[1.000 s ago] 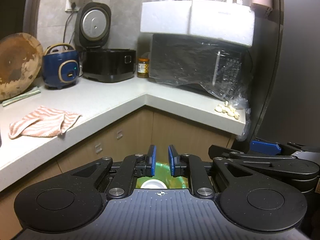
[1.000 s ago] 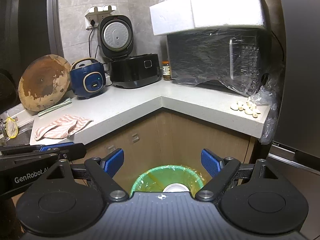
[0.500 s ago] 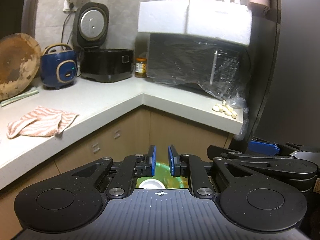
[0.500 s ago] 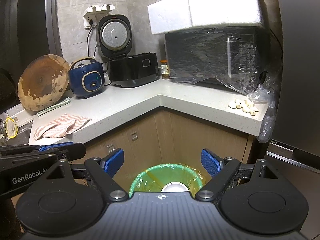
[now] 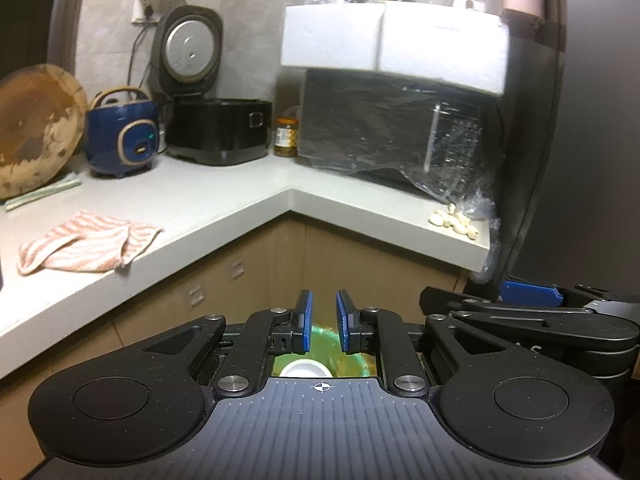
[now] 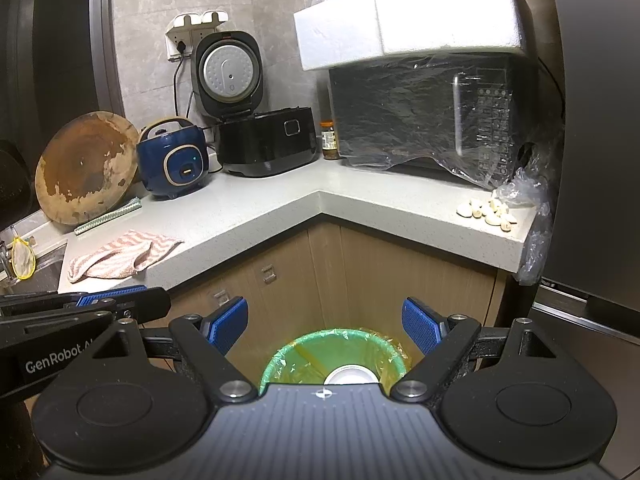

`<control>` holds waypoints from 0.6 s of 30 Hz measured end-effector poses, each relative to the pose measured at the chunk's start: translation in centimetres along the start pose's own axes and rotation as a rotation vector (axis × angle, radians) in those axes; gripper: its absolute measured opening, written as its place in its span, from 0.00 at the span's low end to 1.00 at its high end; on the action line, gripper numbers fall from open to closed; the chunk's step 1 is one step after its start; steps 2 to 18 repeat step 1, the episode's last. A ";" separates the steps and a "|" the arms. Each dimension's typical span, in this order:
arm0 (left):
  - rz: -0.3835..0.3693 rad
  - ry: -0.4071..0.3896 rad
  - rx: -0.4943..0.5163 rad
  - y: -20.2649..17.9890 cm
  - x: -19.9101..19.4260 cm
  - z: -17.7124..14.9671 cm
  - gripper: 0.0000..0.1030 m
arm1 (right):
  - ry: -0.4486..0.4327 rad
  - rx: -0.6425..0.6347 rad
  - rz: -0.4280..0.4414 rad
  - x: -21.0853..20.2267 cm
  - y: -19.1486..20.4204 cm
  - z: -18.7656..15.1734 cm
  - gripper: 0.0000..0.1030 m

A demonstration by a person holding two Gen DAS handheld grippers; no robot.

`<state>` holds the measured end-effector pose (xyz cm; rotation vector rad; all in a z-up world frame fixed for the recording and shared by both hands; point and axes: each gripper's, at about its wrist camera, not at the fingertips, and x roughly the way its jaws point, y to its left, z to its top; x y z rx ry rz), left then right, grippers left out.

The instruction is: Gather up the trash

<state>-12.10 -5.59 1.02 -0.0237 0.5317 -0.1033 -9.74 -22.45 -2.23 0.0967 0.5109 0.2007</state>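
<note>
The trash bin (image 6: 334, 354), lined with a green bag, stands on the floor in the inner corner of the wooden cabinets (image 6: 360, 272), directly below both grippers. Inside it lies a white round thing (image 6: 352, 376), partly hidden by the gripper body. The right gripper (image 6: 325, 322) has its fingers spread wide, one on each side above the bin rim, and holds nothing. The left gripper (image 5: 321, 320) has its blue pads (image 5: 306, 320) almost together with only a narrow gap, and nothing is between them; the bin (image 5: 344, 354) shows just under them. The L-shaped countertop (image 6: 272, 208) edge juts out above the bin on the left and behind. On it lie a striped cloth (image 6: 120, 258) near the edge and garlic cloves (image 6: 486, 210) at the right end.
</note>
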 end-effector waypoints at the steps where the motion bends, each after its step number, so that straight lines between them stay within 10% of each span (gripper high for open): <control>1: 0.025 0.009 -0.019 0.3 0.0 0.1 0.16 | -0.001 0.000 0.003 0.0 0.1 0.1 0.83; 18: 0.025 0.009 -0.019 0.3 0.0 0.1 0.16 | -0.001 0.000 0.003 0.0 0.1 0.1 0.83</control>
